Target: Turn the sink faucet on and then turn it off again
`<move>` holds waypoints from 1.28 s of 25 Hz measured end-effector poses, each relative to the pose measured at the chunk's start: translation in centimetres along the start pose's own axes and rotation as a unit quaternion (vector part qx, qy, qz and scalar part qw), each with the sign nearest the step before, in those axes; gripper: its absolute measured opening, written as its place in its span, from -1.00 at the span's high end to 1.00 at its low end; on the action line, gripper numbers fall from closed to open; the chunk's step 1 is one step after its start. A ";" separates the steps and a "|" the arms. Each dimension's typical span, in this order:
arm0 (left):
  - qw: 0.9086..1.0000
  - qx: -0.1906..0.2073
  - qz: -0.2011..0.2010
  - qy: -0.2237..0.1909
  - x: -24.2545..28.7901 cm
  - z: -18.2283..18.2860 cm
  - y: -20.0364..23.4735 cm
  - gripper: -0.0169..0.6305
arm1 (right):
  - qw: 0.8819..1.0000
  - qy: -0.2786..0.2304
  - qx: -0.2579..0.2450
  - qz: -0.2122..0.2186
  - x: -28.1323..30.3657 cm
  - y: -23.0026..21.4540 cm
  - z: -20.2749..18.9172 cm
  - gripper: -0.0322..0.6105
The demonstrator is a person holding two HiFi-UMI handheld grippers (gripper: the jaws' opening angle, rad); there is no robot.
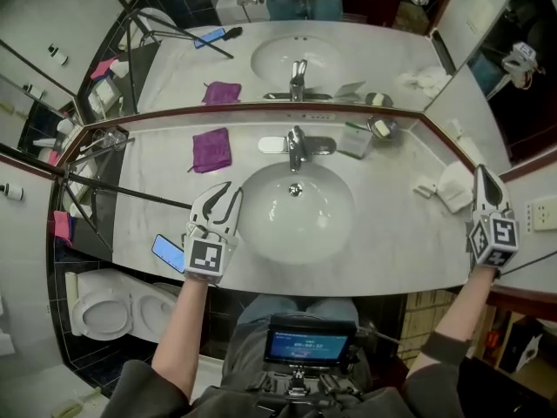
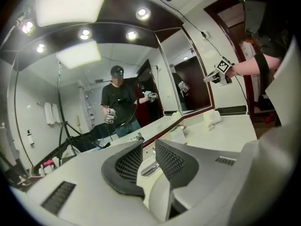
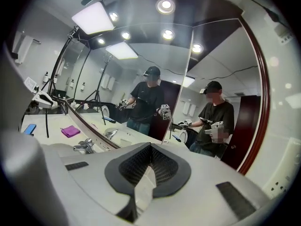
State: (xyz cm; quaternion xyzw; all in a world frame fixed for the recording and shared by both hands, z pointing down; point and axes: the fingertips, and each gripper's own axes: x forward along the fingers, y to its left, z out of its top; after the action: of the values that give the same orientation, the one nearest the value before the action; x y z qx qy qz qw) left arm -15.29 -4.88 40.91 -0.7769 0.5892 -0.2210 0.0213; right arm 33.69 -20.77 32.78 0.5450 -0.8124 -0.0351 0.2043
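Note:
The chrome faucet (image 1: 296, 146) stands behind the white sink basin (image 1: 335, 233) on the pale counter, and no water shows. My left gripper (image 1: 230, 191) hovers over the basin's left rim, pointing toward the faucet and well short of it. Its jaws stand slightly apart with nothing between them. In the left gripper view (image 2: 148, 145) the faucet (image 2: 149, 169) shows through the gap. My right gripper (image 1: 484, 174) is shut and empty at the counter's far right end, away from the faucet. The right gripper view (image 3: 150, 147) looks along the mirror, with the faucet (image 3: 84, 146) at the left.
A purple cloth (image 1: 211, 149) lies left of the faucet and a blue phone (image 1: 167, 252) sits at the counter's front left. A tripod leg (image 1: 130, 195) crosses the left end. A folded white towel (image 1: 452, 185) and a small dish (image 1: 380, 127) sit right. A mirror backs the counter.

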 end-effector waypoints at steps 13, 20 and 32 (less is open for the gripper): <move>0.955 0.293 0.014 0.043 14.9 -5.3 -7.6 -0.06 | 0.996 0.014 0.067 0.049 -0.6 -4.5 -7.8 0.85; 0.931 0.353 -0.003 0.098 21.1 -9.0 -11.6 -0.06 | 0.993 0.025 0.091 0.068 -0.9 -6.3 -11.6 0.85; 0.906 0.395 -0.001 0.150 26.2 -10.2 -10.5 0.27 | 0.989 0.036 0.101 0.097 0.6 -6.4 -15.3 0.85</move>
State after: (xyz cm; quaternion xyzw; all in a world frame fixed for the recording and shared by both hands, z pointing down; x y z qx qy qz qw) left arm -4.14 -23.58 61.54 -0.6629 0.4495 -0.5496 0.2377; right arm 44.75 -21.33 45.20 0.4825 -0.8528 0.0870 0.1797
